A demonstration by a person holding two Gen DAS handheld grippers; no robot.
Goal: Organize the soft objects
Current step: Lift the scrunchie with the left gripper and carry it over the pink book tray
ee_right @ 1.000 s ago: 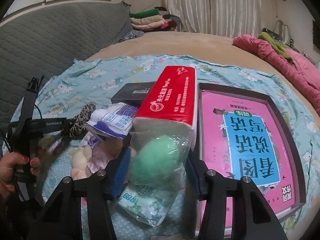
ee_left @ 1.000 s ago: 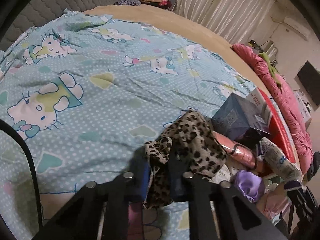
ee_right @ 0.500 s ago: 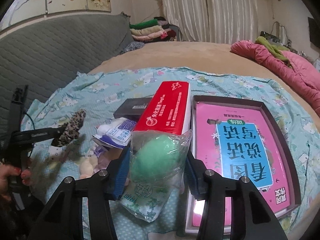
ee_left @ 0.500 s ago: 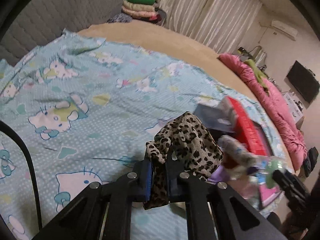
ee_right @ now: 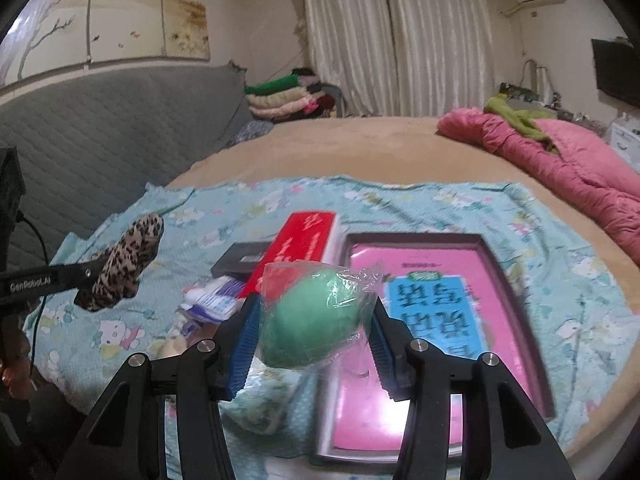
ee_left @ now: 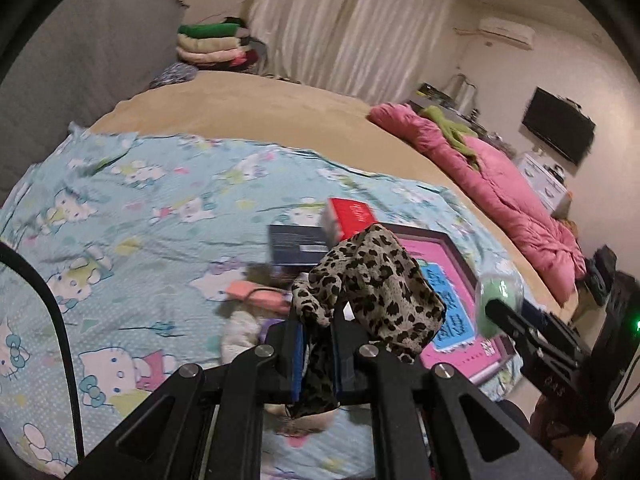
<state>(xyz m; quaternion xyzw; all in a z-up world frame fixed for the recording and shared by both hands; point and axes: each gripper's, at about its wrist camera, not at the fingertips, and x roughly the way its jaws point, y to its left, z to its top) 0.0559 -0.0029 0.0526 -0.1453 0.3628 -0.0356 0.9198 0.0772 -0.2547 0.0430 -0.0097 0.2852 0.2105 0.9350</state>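
Bed sheet [ee_right: 460, 204] spreads bare toward 9 and 12 o'clock. Left gripper [ee_left: 318, 338] nearly closed on the leopard cloth [ee_left: 380, 280], raised above the sheet. At 3 o'clock, right gripper [ee_right: 312, 344] pinches the bagged green sponge [ee_right: 308, 324] beside the pink book box [ee_right: 432, 320].

Soft, matt leopard-print cloth [ee_left: 376, 280]. Smooth green foam egg [ee_right: 312, 320] wrapped in crinkly, glossy clear plastic. Matt black plastic fingers [ee_right: 416, 364] with ribbed blue pads [ee_right: 242, 344]. Thin, wrinkled cotton sheet [ee_left: 132, 216]. Glossy pink book cover [ee_right: 424, 320].
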